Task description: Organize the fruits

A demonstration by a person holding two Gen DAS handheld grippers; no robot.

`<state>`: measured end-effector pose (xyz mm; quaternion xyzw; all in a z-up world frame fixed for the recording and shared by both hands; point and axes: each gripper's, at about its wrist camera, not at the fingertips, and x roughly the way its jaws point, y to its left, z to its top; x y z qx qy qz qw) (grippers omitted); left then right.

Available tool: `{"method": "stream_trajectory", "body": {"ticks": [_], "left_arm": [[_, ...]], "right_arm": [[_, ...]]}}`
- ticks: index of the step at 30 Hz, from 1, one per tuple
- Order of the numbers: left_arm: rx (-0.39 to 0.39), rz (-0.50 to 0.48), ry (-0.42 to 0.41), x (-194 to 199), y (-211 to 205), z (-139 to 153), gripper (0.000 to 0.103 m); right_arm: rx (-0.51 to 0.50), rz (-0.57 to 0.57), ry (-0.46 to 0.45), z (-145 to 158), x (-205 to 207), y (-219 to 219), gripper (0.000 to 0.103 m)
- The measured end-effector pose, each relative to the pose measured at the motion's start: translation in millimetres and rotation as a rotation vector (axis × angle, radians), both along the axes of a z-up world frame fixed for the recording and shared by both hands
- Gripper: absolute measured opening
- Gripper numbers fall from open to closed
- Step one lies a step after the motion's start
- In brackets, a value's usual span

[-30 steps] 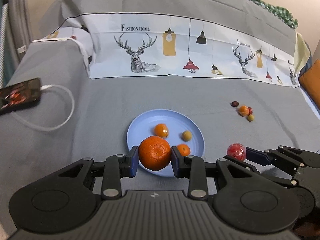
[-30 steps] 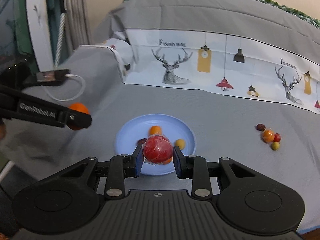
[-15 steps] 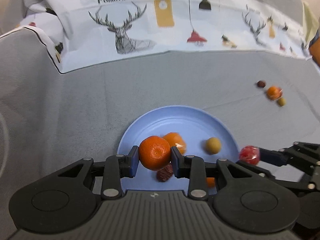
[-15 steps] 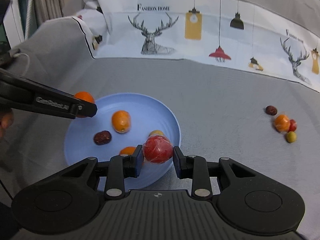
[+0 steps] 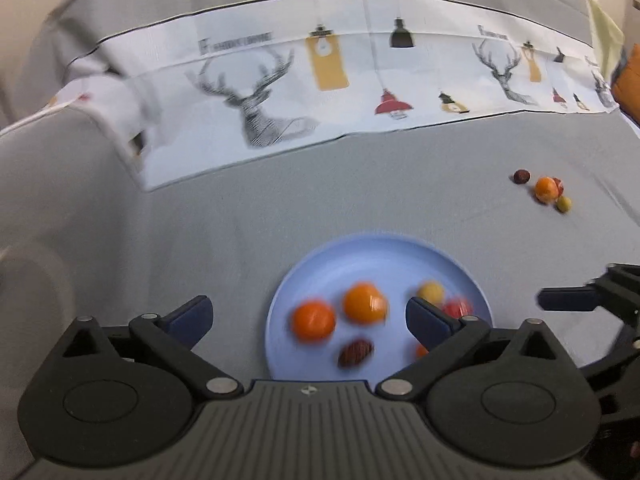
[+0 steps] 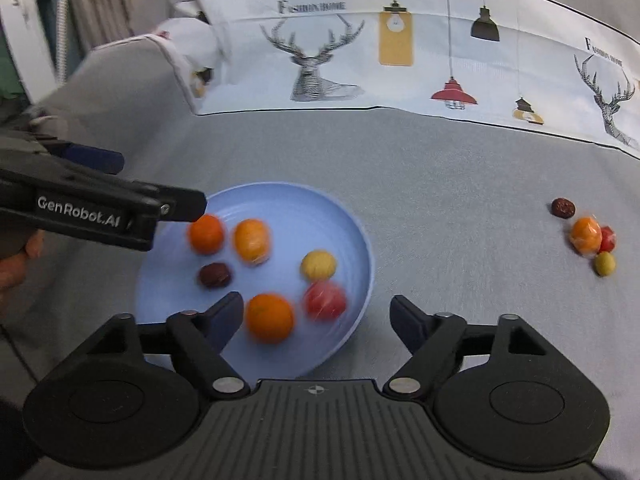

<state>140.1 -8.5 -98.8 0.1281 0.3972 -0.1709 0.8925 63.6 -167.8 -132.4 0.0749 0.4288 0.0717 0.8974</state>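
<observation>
Left gripper (image 5: 306,320): black two-finger tool with blue pads, jaws opening, spread wide over the near-left part of the plate; nothing gripped, pads clear of the fruit lying between them.
Right gripper (image 6: 316,320): same black build, jaws opening, spread over the plate's near rim; pads not pressing anything, fruit lying loose between them.
Round pale-blue plastic plate (image 6: 352,232): flat on the grey bedsheet (image 6: 440,168), holding six fruits.
Blurred round orange mandarin (image 5: 313,321): on the plate, between the left gripper's open pads, free of both.
Second orange fruit (image 5: 365,303): just beside the mandarin, towards the plate's middle.
Small dark-red wrinkled date (image 6: 215,275): on the plate, near its left side.
Small yellow round fruit (image 6: 318,265): on the plate, right of centre.
Red round fruit in clear wrap (image 6: 325,300): on the plate near its right rim, blurred.
Large orange fruit at the near edge (image 6: 269,318): on the plate, beside the red fruit.
Loose cluster on the sheet (image 6: 588,236): dark date, wrapped orange, red and yellow-green fruits, well apart from the plate on the right.
Printed deer-and-lamp fabric band (image 5: 320,92): across the back of the bed.
Hand (image 6: 16,268): partly visible at the left edge, behind the left gripper.
</observation>
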Motion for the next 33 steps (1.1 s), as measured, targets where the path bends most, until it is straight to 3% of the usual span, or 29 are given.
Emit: {"method": "stream_trajectory", "body": {"ticks": [7,11,20,33], "left_arm": [[-0.011,0.158,0.117,-78,40,20,0.103],[-0.027,0.177,0.111,-115,51,36,0.103],[-0.082,0.115,-0.042,-179,45,82,0.103],[-0.112,0.123,-0.127,-221,50,110,0.103]], "right_arm": [[0.042,0.039,0.068,32,-73,22,0.101],[-0.003,0.050,-0.002,56,-100,36,0.102],[-0.102,0.044,-0.160,105,-156,47,0.102],[-0.149,0.079,-0.297,131,-200,60,0.102]]}}
